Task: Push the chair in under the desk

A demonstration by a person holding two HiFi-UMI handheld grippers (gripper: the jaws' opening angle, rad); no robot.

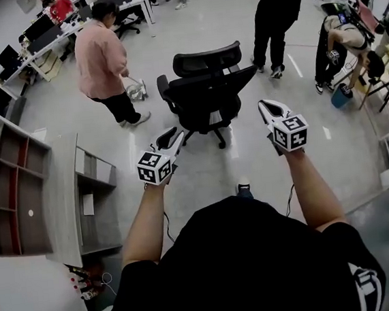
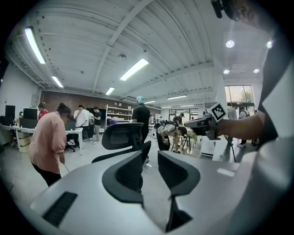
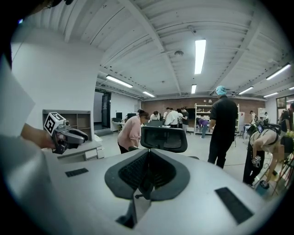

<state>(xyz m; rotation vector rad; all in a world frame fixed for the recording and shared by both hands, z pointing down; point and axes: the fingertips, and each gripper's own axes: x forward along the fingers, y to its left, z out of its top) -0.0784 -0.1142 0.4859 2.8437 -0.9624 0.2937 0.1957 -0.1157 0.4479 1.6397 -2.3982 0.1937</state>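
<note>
A black mesh office chair point(image 1: 209, 92) stands on the open floor ahead of me with its back toward me; it also shows in the left gripper view point(image 2: 121, 135) and the right gripper view point(image 3: 164, 139). The grey desk point(image 1: 61, 191) with shelf compartments is at my left. My left gripper point(image 1: 177, 134) is held short of the chair, its jaws a little apart and empty point(image 2: 150, 153). On the other side my right gripper point(image 1: 265, 105) is shut with nothing in it point(image 3: 148, 158). Neither touches the chair.
A person in a pink shirt point(image 1: 103, 61) bends near the chair's left side. Another in black point(image 1: 273, 14) stands beyond it, and a third point(image 1: 337, 42) stoops at the right. Desks with monitors point(image 1: 39, 36) line the far left.
</note>
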